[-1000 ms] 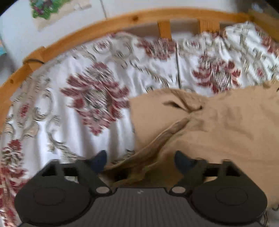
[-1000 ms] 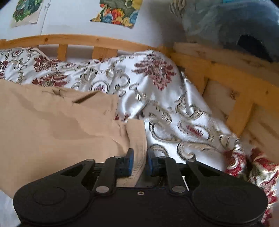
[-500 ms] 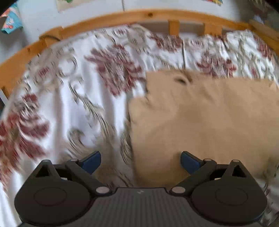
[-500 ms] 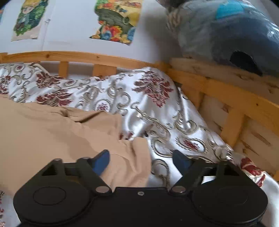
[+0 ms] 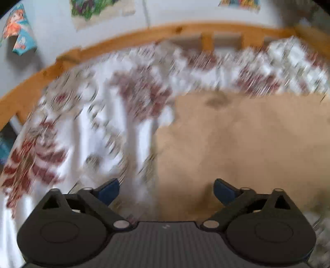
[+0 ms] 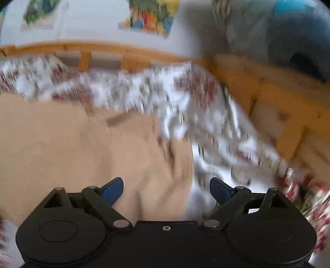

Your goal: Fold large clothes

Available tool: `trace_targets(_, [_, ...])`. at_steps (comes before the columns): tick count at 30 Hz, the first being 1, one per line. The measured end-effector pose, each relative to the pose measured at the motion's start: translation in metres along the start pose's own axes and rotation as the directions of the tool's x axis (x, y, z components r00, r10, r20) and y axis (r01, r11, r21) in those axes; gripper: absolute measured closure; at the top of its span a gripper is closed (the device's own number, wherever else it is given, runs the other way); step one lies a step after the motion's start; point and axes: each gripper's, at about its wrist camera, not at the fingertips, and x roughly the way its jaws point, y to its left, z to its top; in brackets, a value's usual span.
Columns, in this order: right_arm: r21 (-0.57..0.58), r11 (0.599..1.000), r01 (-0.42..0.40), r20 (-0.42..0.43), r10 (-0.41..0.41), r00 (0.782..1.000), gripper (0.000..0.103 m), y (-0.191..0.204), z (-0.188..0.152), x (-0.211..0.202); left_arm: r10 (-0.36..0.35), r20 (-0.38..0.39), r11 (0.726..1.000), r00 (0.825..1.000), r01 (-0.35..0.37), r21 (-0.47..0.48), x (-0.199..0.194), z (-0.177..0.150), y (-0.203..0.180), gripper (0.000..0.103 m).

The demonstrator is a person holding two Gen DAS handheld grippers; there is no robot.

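Observation:
A tan garment point(image 5: 243, 140) lies flat on the bed, folded into a rough rectangle. In the left wrist view its left edge runs down the middle of the frame. My left gripper point(image 5: 166, 190) is open and empty, held above that edge. In the right wrist view the garment point(image 6: 78, 148) fills the left half, with its right edge under the gripper. My right gripper point(image 6: 166, 189) is open and empty above that edge. Both views are blurred by motion.
The bed has a white sheet with red floral print point(image 5: 99, 127) and a wooden rail point(image 5: 127, 41) at the back. More rail point(image 6: 288, 115) runs along the right side. A grey-blue bundle point(image 6: 288, 37) sits above it. Pictures hang on the wall point(image 6: 150, 16).
The right gripper opened and let go of the garment's edge. Both grippers drew back and up from the garment, which now lies flat.

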Motion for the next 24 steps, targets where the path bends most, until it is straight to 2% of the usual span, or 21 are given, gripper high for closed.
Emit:
trace_targets(3, [-0.016,0.997,-0.082,0.08,0.083,0.993,0.005,0.029,0.026,-0.006,-0.078,0.067,0.997,0.995,0.079,-0.012,0.005,0.019,-0.031,0.001])
trace_targets(5, [-0.039,0.989,-0.142,0.083,0.145,0.986,0.005,0.055,0.041,0.004,-0.098,0.103,0.995,0.99,0.099,0.0,0.017,0.034,-0.061,0.001])
trace_targets(7, [-0.036,0.98,-0.194,0.071,0.196,0.978,0.005,0.079,0.053,0.021,-0.066,0.125,0.998,0.99,0.065,0.016,0.031,0.045,-0.087,0.001])
trace_targets(10, [-0.073,0.979,-0.19,0.047,0.194,0.98,0.005,0.107,0.063,0.048,-0.016,0.117,0.999,0.993,0.012,0.031,0.058,0.056,-0.115,0.0])
trace_targets(12, [-0.12,0.975,-0.185,-0.015,0.185,0.983,0.006,0.122,0.061,0.068,-0.001,0.087,0.999,0.996,-0.003,0.038,0.075,0.051,-0.121,0.0])
trace_targets(15, [-0.16,0.966,-0.201,-0.096,0.188,0.978,0.005,0.134,0.047,0.088,-0.044,0.041,0.999,0.998,0.044,0.008,0.097,0.043,-0.117,0.0])
trace_targets(17, [-0.174,0.965,-0.196,-0.086,0.183,0.979,0.003,0.139,0.034,0.095,-0.074,0.032,0.997,0.997,0.075,-0.034,0.11,0.032,-0.111,0.0])
trace_targets(20, [-0.196,0.965,-0.176,-0.08,0.163,0.983,0.002,0.145,0.027,0.099,-0.068,0.057,0.997,0.996,0.07,-0.025,0.111,0.024,-0.111,0.0])
trace_targets(22, [-0.173,0.964,-0.202,-0.076,0.191,0.979,0.004,0.137,0.028,0.094,-0.084,0.058,0.996,0.995,0.086,-0.035,0.108,0.025,-0.107,0.0])
trace_targets(24, [-0.136,0.963,-0.231,-0.053,0.226,0.973,0.008,0.124,0.034,0.077,-0.068,0.045,0.995,0.997,0.071,-0.073,0.098,0.027,-0.101,0.001])
